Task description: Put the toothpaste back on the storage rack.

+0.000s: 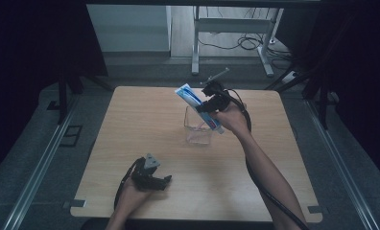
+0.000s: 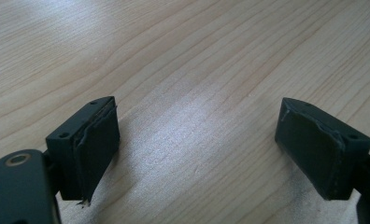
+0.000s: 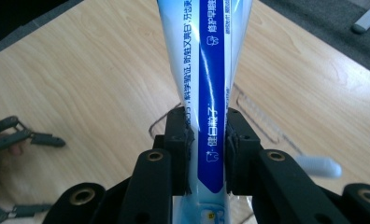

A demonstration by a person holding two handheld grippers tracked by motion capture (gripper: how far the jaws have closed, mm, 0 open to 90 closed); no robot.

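Right gripper (image 1: 208,106): my jaws are clamped on the tube (image 1: 194,103), one pad on each flat side, as the right gripper view shows.
Tube: blue and white toothpaste, held aslant over the cup (image 1: 198,128) near the middle of the table (image 1: 130,120); in the right gripper view its far end runs off the top edge and its near end is hidden behind my jaws.
Tube and cup: the lower end seems to dip into the cup, though my hand (image 1: 231,117) and the clear glass make it hard to tell whether it touches.
Cup: see-through, upright; its rim is faint in the high view (in the right gripper view just thin outlines beside the tube).
White object (image 3: 316,165): small and rounded, half covered by my right jaw arm; I cannot make out what it is.
Left gripper (image 1: 152,178): resting at the near edge of the table, well apart from the cup, jaws spread wide with bare wood between the pads (image 2: 96,149).
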